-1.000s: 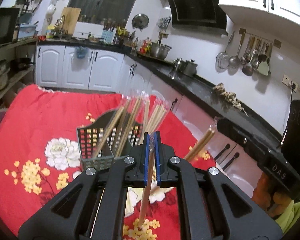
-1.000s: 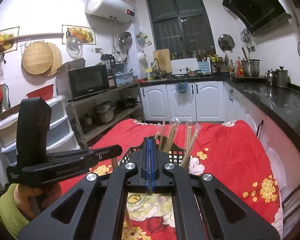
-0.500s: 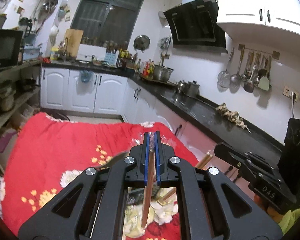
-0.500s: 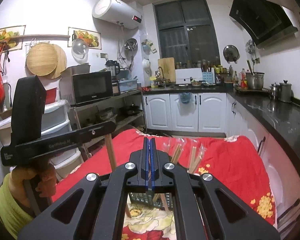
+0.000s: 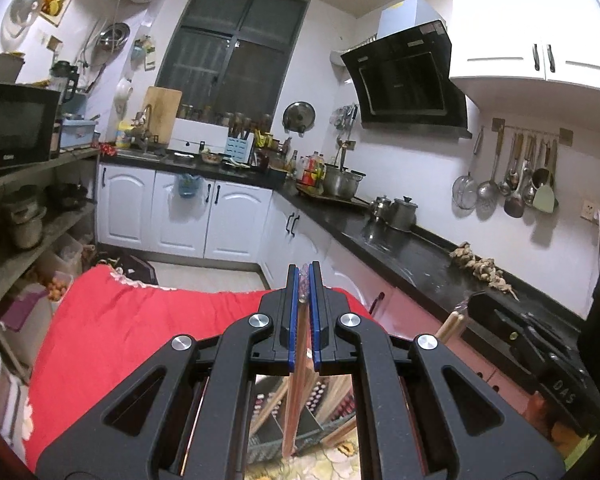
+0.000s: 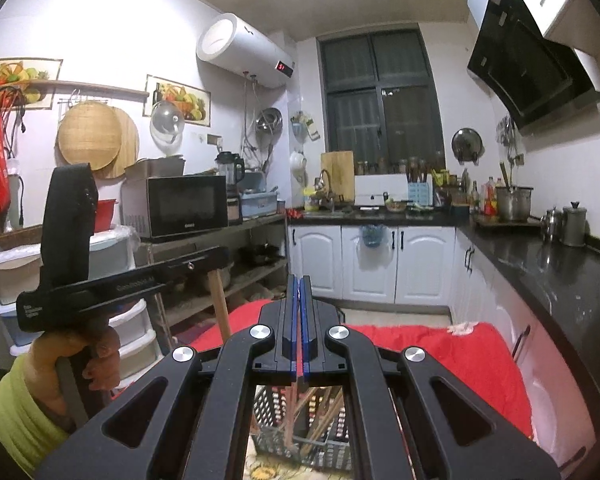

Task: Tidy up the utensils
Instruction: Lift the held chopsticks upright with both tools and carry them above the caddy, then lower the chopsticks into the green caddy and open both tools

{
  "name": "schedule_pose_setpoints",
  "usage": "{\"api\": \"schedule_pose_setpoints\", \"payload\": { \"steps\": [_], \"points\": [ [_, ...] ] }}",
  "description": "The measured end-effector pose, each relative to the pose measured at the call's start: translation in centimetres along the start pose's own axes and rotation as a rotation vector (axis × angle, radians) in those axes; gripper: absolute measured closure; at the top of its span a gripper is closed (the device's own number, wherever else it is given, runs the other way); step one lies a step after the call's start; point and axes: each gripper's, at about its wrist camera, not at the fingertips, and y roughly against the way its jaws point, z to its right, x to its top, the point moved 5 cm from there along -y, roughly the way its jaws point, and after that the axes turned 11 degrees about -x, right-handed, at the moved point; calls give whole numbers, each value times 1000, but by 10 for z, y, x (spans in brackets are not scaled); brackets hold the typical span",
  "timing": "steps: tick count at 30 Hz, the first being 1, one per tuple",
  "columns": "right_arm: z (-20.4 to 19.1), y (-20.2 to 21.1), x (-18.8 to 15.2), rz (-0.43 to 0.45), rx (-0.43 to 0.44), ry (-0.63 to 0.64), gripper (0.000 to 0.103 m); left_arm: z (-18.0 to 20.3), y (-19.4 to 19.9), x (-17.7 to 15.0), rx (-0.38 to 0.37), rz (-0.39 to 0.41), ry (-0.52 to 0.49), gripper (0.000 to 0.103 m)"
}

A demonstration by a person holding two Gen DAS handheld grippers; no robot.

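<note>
My left gripper (image 5: 304, 276) is shut on a wrapped pair of wooden chopsticks (image 5: 294, 404) that hangs down between the jaws over the black mesh utensil basket (image 5: 276, 440). My right gripper (image 6: 299, 284) is shut on another wrapped chopstick pair (image 6: 290, 424), its lower end down in the same basket (image 6: 332, 452), which holds several more chopsticks. The right gripper's chopstick top shows in the left wrist view (image 5: 454, 322). The left gripper's body (image 6: 112, 286) and its chopsticks (image 6: 220, 304) show at the left of the right wrist view.
The basket stands on a table with a red flowered cloth (image 5: 140, 328). A black counter (image 5: 412, 256) with white cabinets runs along the right. Shelves with a microwave (image 6: 176, 206) stand at the left. Ladles hang on the wall (image 5: 516, 180).
Both grippers have risen and tilted up, so the basket has dropped to the bottom of both views. Each still holds its chopsticks.
</note>
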Motion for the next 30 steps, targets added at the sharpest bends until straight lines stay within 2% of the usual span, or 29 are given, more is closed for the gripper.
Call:
{"api": "schedule_pose_setpoints", "payload": {
  "steps": [11, 21, 30],
  "points": [
    [25, -23, 15, 16, -66, -21, 101, -13, -26, 11, 28, 7, -1, 101],
    [42, -43, -1, -17, -92, -42, 101, -31, -43, -2, 62, -8, 7, 101],
    [41, -61, -17, -53, -86, -49, 101, -38, -57, -20, 76, -33, 6, 100]
  ]
}}
